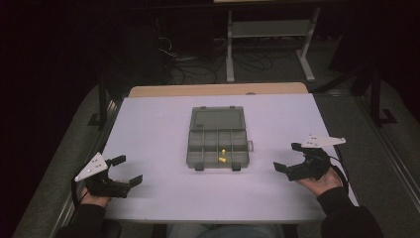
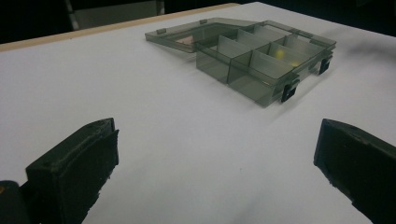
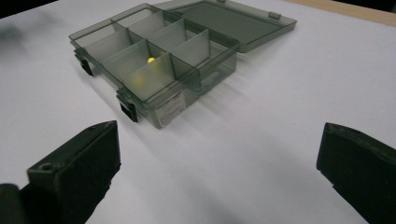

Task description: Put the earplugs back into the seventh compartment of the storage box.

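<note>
Resting wide open and empty, left gripper point(image 1: 124, 170) and right gripper point(image 1: 288, 157) are flanking the open compartment box point(image 1: 218, 137); two yellow pieces point(image 1: 222, 155) are lying inside, lid unclosed.

1. No legible text, brand, number or sign in the high view; the organizer box point(image 1: 218, 137) carries no readable marking there.
2. Right gripper view: a small pale label on the near wall of the organizer box point(image 3: 170, 108); print too blurred to read.
3. Left gripper view: no lettering discernible on the box or the table point(image 2: 187, 140).
</note>
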`<state>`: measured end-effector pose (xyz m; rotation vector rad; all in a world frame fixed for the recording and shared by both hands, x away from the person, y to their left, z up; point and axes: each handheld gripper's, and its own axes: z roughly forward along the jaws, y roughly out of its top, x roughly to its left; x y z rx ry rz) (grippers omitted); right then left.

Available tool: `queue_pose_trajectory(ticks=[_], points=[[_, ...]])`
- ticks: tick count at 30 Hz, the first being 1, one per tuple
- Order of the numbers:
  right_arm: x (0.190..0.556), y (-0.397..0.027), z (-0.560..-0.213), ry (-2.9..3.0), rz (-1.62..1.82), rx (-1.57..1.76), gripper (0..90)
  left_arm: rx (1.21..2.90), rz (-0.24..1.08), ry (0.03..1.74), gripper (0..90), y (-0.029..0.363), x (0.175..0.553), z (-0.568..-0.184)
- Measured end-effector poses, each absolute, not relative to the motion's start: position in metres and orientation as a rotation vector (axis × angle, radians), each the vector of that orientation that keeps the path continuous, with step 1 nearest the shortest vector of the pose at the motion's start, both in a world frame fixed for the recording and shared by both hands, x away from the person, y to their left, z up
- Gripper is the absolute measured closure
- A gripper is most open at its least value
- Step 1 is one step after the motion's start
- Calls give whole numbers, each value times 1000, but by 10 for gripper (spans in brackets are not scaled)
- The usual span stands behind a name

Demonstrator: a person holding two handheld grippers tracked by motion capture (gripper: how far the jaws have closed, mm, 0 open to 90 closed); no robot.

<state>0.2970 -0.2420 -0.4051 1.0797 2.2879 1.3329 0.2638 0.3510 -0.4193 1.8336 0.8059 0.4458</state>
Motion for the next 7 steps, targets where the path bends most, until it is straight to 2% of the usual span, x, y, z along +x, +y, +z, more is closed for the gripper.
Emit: queue_pose_trajectory(ticks=[7], points=[[293,-248,-410,2251,1342,1095,0,1836,447,802,0,351,264,-419]])
